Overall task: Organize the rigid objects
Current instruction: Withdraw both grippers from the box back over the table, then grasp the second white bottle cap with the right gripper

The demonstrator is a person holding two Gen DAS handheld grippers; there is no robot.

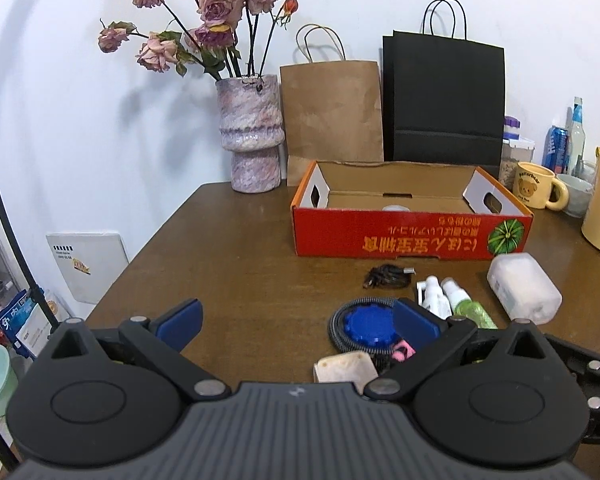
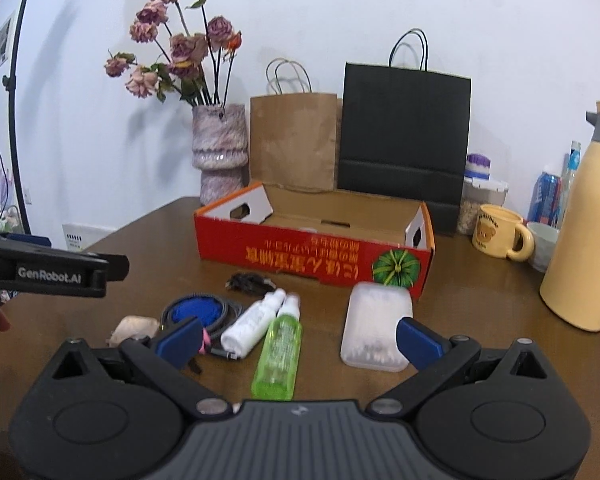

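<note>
**Both grippers spread wide above a cluttered wooden table**

Seen from the left wrist, going left to right. Left gripper (image 1: 298,322) low over the brown table (image 1: 236,264), blue pads far apart, nothing held between them. Left fingertip (image 1: 180,318) at 9 o'clock over bare wood. At 6 o'clock, just ahead of the gripper body, a pale beige block (image 1: 346,366). Beside it toward 3 o'clock, a blue disc ringed by a grey coiled cord (image 1: 366,324), partly hidden behind the right fingertip (image 1: 414,326). A small pink piece (image 1: 403,350) touching the coil. At 12 o'clock from the coil, a tangled black cable (image 1: 388,276). Further right, a white spray bottle (image 1: 434,294) and a green spray bottle (image 1: 466,304), lying side by side and touching. At 3 o'clock, a frosted plastic box (image 1: 524,292). Behind all of these, at 12 o'clock, an open red cardboard box (image 1: 412,236), something pale and round barely visible inside.

Seen from the right wrist. Right gripper (image 2: 298,338) likewise opened wide and gripping nothing. Green spray bottle (image 2: 278,350) lying between the pads, touching neither. Frosted plastic box (image 2: 376,322) just beside the right fingertip (image 2: 418,342).

Along the wall at 12 o'clock: a vase of dried roses (image 1: 254,136), a brown paper bag (image 1: 332,112), a black paper bag (image 1: 444,100). Far right, a yellow bear mug (image 1: 538,184) and a cream thermos (image 2: 584,220).
</note>
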